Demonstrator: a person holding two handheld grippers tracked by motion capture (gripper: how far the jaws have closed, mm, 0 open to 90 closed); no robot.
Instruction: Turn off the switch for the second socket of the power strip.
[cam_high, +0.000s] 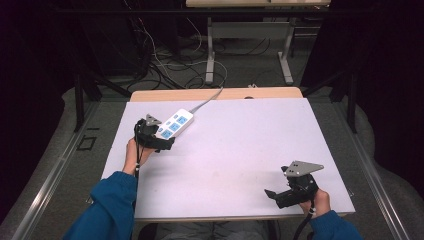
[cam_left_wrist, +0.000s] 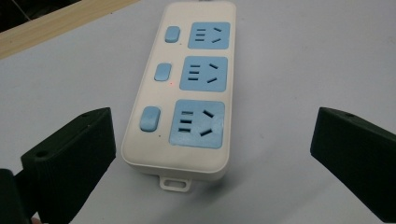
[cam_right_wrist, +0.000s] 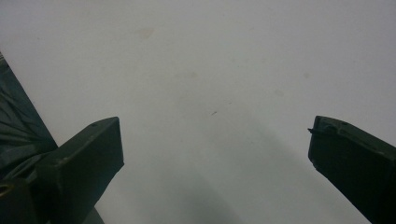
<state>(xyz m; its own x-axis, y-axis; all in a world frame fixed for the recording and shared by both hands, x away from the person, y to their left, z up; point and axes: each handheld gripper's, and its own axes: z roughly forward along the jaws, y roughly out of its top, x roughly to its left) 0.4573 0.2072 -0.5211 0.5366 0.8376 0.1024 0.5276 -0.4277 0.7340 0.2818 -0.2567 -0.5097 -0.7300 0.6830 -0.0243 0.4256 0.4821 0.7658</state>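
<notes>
Power strip (cam_left_wrist: 184, 93) between parted left gripper (cam_left_wrist: 210, 154) jaws, untouched; right gripper (cam_right_wrist: 215, 154) jaws apart over bare table (cam_right_wrist: 210, 56).

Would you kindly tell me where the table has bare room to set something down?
The widest free patch is the middle and far right of the table, between the power strip and the right tongs. The near-left edge is also bare. It is crowded only at the far left, where the open left tongs flank the strip.
</notes>
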